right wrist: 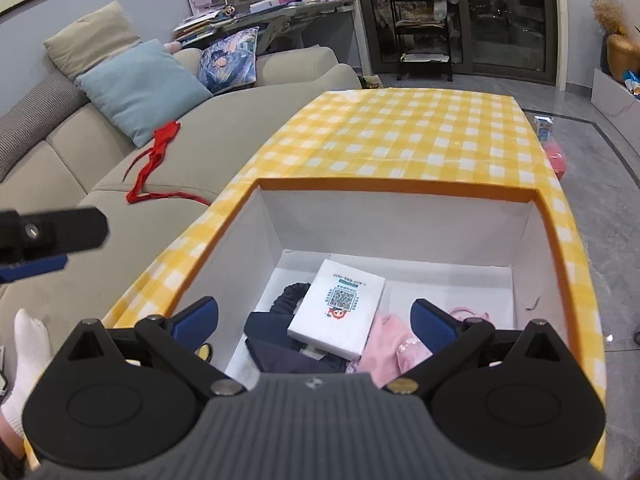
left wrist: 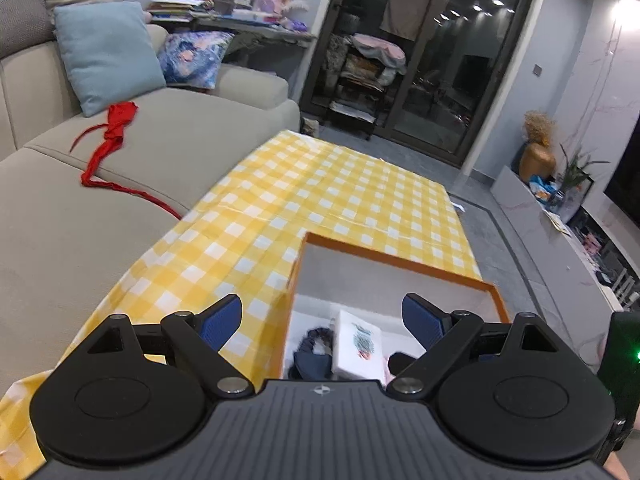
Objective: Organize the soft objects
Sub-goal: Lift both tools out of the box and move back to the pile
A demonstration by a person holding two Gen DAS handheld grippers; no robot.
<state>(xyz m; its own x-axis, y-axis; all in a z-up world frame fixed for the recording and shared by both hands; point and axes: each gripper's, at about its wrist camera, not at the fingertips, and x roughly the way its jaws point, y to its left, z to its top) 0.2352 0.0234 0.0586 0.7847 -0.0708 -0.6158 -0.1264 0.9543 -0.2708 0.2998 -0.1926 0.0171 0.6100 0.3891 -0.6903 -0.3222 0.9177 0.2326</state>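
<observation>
An orange-rimmed white box (right wrist: 396, 190) stands on the yellow checked table (right wrist: 408, 132). Inside lie a white tissue pack (right wrist: 336, 308), dark navy cloth with a scrunchie (right wrist: 280, 340) and a pink garment (right wrist: 394, 344). My right gripper (right wrist: 316, 320) hangs above the box, open, nothing between its fingers. My left gripper (left wrist: 322, 322) is open too, over the box's left rim (left wrist: 294, 280); the tissue pack (left wrist: 358, 350) and navy cloth (left wrist: 314, 354) show below it. A red ribbon-like cloth (left wrist: 110, 140) lies on the beige sofa (left wrist: 72, 240). The left gripper's side (right wrist: 48, 236) shows in the right wrist view.
Pale blue cushion (right wrist: 140, 88) and patterned cushion (right wrist: 230, 58) rest on the sofa. A cluttered desk (right wrist: 272, 4) stands behind. A rack (right wrist: 424, 20) is by the dark glass doors. A foot in a white sock (right wrist: 28, 344) is at lower left. Pink object (right wrist: 558, 160) on the floor.
</observation>
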